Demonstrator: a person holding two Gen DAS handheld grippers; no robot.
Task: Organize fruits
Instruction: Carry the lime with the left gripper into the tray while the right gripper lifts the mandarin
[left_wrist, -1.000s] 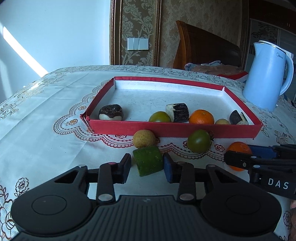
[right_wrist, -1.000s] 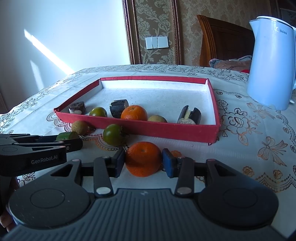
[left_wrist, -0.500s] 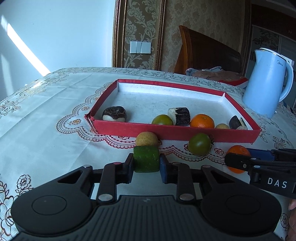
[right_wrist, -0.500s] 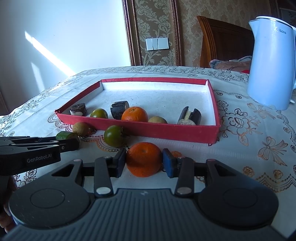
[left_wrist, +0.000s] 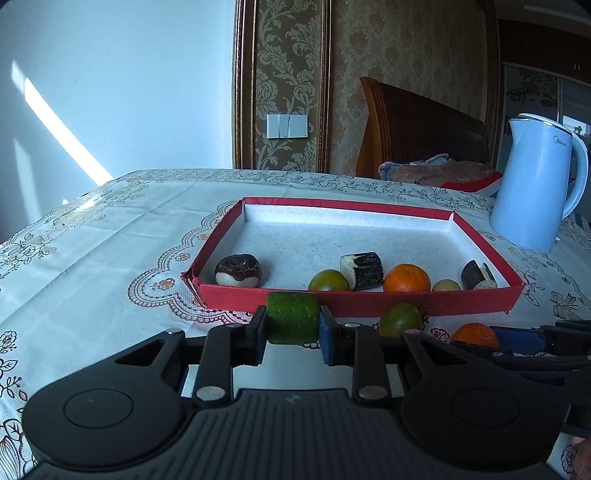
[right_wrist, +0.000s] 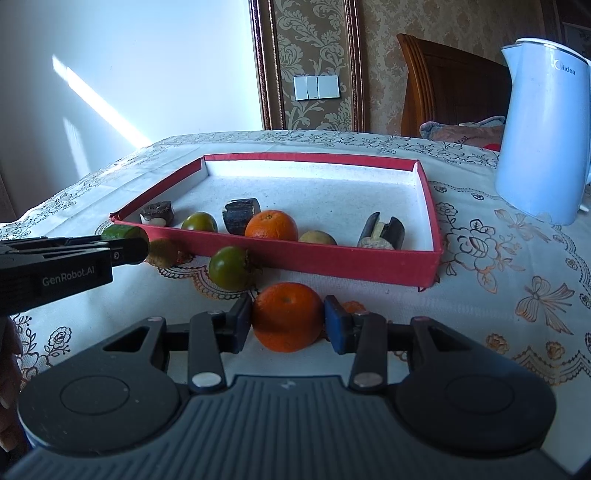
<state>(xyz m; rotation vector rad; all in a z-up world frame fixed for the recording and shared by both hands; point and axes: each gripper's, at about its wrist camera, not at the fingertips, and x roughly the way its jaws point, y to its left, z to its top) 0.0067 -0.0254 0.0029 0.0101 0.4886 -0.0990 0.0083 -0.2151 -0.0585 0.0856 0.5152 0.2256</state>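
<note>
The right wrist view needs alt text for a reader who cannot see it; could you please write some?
The right gripper clasps an orange on a patterned tablecloth, just in front of a red tray holding fruit and dark snack pieces. At left, the left gripper holds a green piece; a blue kettle stands at right.

A white cloth (left_wrist: 110, 229) with printed lace-like patterns covers the worktop, faintly creased. The red tray (right_wrist: 332, 258) at frame centre looks like matt card, its white floor grainy. The kettle (right_wrist: 539, 129) at upper right is smooth pale-blue plastic with a soft sheen. The headboard (left_wrist: 417, 133) behind is polished wood. The orange (right_wrist: 287, 316) has finely dimpled skin.
</note>
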